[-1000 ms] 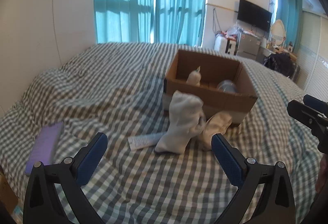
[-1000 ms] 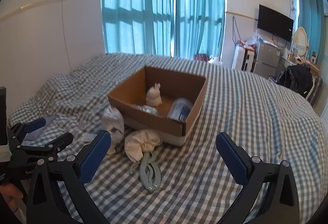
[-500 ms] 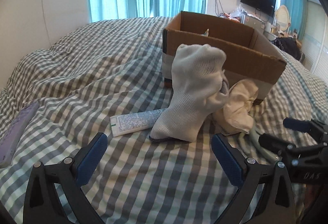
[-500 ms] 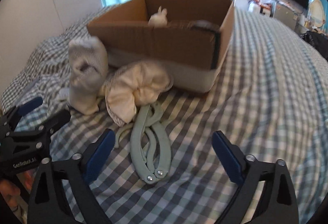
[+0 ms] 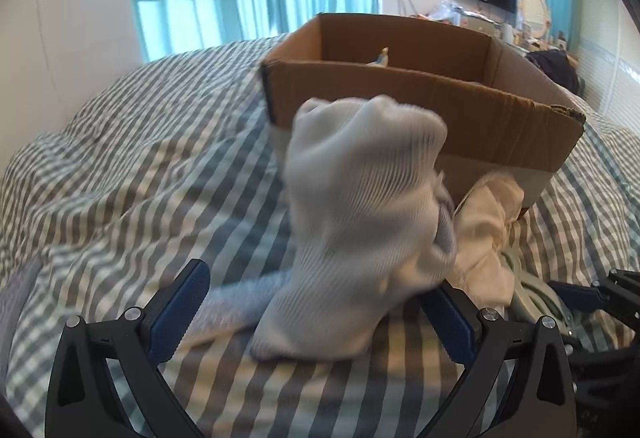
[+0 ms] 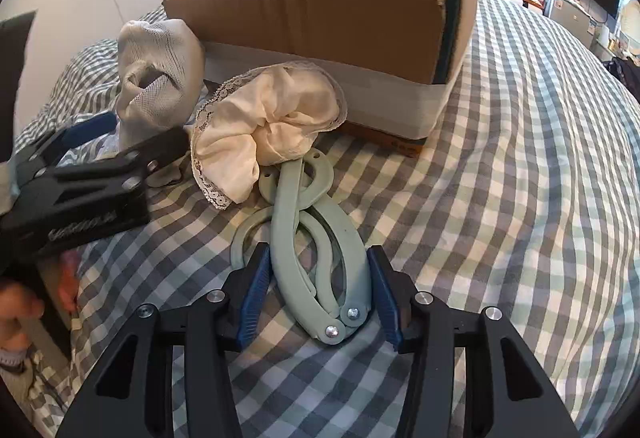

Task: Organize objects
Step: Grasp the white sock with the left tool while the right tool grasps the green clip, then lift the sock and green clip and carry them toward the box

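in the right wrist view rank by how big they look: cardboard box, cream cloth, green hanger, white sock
1. cardboard box
2. green hanger and cream cloth: look alike; hanger nearer the camera
3. white sock

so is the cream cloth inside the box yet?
No: the cream lace-edged cloth lies on the checked bedspread in front of the cardboard box, partly over the green hanger.

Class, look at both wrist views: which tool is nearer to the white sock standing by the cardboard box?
Left. The left tool stands open around the white sock's base. The right tool is farther off, straddling the green clip, with the cream cloth between it and the sock.
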`<state>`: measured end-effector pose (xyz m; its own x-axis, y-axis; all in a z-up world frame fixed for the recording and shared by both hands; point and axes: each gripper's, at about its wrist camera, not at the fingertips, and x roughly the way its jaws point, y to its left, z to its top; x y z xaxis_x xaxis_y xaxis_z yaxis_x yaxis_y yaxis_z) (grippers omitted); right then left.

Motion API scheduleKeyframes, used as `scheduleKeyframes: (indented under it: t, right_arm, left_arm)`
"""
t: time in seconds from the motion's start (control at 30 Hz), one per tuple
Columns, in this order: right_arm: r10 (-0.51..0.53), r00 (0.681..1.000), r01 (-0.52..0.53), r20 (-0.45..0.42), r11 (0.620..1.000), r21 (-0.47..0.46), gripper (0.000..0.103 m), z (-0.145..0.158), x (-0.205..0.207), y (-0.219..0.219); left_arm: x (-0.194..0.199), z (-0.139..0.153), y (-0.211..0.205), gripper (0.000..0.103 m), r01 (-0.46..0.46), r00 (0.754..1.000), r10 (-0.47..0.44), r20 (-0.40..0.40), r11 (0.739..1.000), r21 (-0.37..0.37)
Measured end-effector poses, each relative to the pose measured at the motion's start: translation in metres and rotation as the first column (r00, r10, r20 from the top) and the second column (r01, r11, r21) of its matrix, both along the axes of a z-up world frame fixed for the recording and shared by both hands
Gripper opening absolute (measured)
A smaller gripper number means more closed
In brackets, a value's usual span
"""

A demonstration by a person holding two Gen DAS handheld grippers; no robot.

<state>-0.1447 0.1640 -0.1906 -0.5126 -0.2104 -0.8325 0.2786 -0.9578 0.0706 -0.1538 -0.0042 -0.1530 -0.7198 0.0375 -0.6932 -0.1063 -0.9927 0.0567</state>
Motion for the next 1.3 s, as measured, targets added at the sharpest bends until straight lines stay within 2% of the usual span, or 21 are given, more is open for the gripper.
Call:
scheduleKeyframes:
  t: [0.07, 0.1, 0.17, 0.2, 0.23, 0.33, 0.5, 0.77, 0.8, 0.83, 1.0, 1.3]
  right_arm:
    - [-0.003, 1.000, 0.003, -0.009, 1.000, 0.006, 0.048, 0.004, 0.006, 0.002]
    - [-0.007, 1.000, 0.007, -0.011, 1.000, 0.006, 0.048, 0.005, 0.007, 0.003]
    - [-0.018, 1.000, 0.018, -0.013, 1.000, 0.005, 0.048, 0.007, 0.009, 0.007]
    - [-0.025, 1.000, 0.025, -0.014, 1.000, 0.005, 0.048, 0.008, 0.011, 0.009]
    - [-0.032, 0.999, 0.032, -0.017, 0.999, 0.006, 0.048, 0.009, 0.013, 0.011]
    - [-0.046, 0.999, 0.047, -0.029, 0.999, 0.007, 0.048, 0.014, 0.020, 0.017]
    - [-0.063, 0.997, 0.063, -0.054, 0.998, 0.011, 0.047, 0.029, 0.032, 0.023]
    - [-0.078, 0.993, 0.079, -0.088, 0.997, 0.011, 0.043, 0.046, 0.061, 0.012]
    - [-0.074, 0.993, 0.076, -0.088, 0.997, 0.013, 0.014, 0.047, 0.065, 0.012]
    - [-0.068, 0.994, 0.068, -0.089, 0.998, 0.001, 0.009, 0.050, 0.069, 0.012]
    - [-0.073, 0.991, 0.076, -0.113, 0.997, 0.016, 0.009, 0.064, 0.090, 0.010]
    - [-0.066, 0.978, 0.065, -0.199, 0.998, -0.011, 0.009, 0.102, 0.119, 0.007]
  left_arm:
    - [-0.004, -0.001, 0.003, 0.103, 0.024, 1.000, -0.024, 0.002, 1.000, 0.011]
    - [-0.006, -0.001, 0.005, 0.098, 0.040, 0.999, -0.041, 0.006, 0.999, 0.019]
    - [-0.010, -0.004, 0.005, 0.080, 0.065, 0.998, -0.065, 0.012, 0.998, 0.019]
    - [-0.011, -0.006, 0.007, 0.059, 0.088, 0.996, -0.088, 0.023, 0.996, 0.021]
    - [-0.011, -0.010, 0.009, 0.048, 0.097, 0.995, -0.098, 0.034, 0.995, 0.022]
    - [-0.005, -0.010, 0.011, 0.040, 0.109, 0.994, -0.109, 0.029, 0.994, -0.007]
    - [0.014, 0.000, 0.010, 0.037, 0.132, 0.990, -0.132, 0.049, 0.991, 0.005]
    - [0.054, 0.024, 0.000, 0.036, 0.116, 0.990, -0.121, 0.071, 0.991, 0.067]
    - [0.060, 0.026, -0.001, 0.036, 0.115, 0.990, -0.120, 0.069, 0.991, 0.075]
    - [0.064, 0.028, 0.000, 0.036, 0.113, 0.991, -0.118, 0.068, 0.990, 0.081]
    - [0.091, 0.037, -0.001, 0.036, 0.113, 0.991, -0.120, 0.062, 0.987, 0.115]
    - [0.115, 0.059, -0.003, 0.036, 0.109, 0.993, -0.115, 0.035, 0.984, 0.140]
